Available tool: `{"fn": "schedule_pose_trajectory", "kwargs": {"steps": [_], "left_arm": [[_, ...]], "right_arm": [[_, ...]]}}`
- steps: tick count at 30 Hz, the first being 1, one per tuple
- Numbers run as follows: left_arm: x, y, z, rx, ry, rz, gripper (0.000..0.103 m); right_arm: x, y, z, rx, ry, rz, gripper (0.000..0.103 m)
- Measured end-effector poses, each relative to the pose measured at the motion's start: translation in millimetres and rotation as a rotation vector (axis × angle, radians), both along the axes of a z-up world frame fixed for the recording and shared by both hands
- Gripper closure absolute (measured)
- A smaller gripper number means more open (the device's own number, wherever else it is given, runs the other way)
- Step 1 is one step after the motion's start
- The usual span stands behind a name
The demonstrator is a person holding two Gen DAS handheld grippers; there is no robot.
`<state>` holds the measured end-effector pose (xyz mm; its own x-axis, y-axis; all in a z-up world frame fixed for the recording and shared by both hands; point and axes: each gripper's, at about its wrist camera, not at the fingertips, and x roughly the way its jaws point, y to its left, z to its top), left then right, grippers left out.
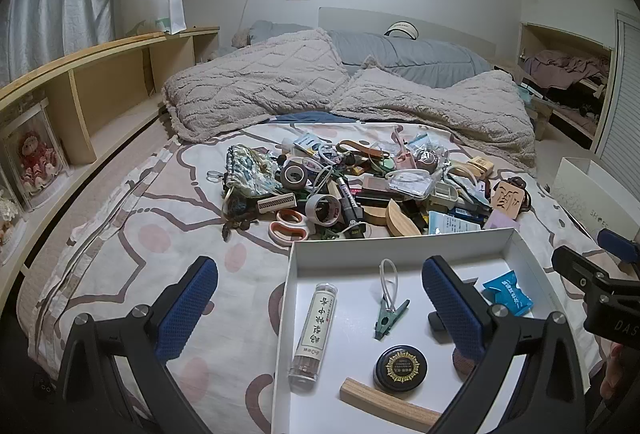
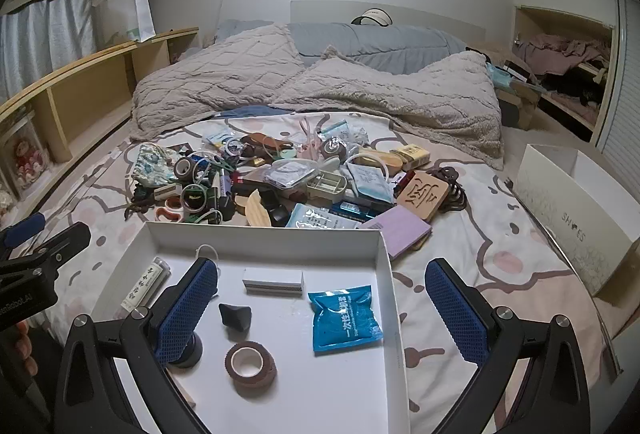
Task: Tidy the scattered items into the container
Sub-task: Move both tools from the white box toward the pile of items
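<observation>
On the bed (image 1: 120,234) a white box (image 1: 400,238) lies near the front edge, with a heap of clutter (image 1: 360,185) just behind its far wall. Both grippers hang over the box, tilted downward. Left gripper (image 1: 320,306) stands wide apart with nothing between its blue pads; its left finger is over the sheet, its right finger over the box. Right gripper (image 2: 322,308) is likewise spread wide and empty, its left finger over the box and its right finger over the sheet beside the box's right wall.

Inside the box lie a tube (image 1: 314,334), a green clip (image 1: 386,318), a round black tin (image 1: 400,368), a wood strip (image 1: 384,404), a blue sachet (image 2: 346,316), a brown tape roll (image 2: 250,362), a small black piece (image 2: 235,316) and a white block (image 2: 273,281). Scissors (image 1: 289,226) and a purple pad (image 2: 400,230) rest on the sheet just outside the box. An open shoebox (image 2: 568,209) sits well to the right.
</observation>
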<state>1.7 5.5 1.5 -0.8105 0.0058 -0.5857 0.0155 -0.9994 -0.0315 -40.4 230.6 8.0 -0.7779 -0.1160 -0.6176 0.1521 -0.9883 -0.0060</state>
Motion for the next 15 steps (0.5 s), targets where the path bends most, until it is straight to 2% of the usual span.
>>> {"fn": "schedule_pose_trajectory", "kwargs": {"steps": [15], "left_arm": [[-0.2,-3.3,2.3,0.003,-0.003,0.006,0.0]], "right_arm": [[0.6,-6.6,-3.8,0.006,-0.015,0.007,0.0]]}}
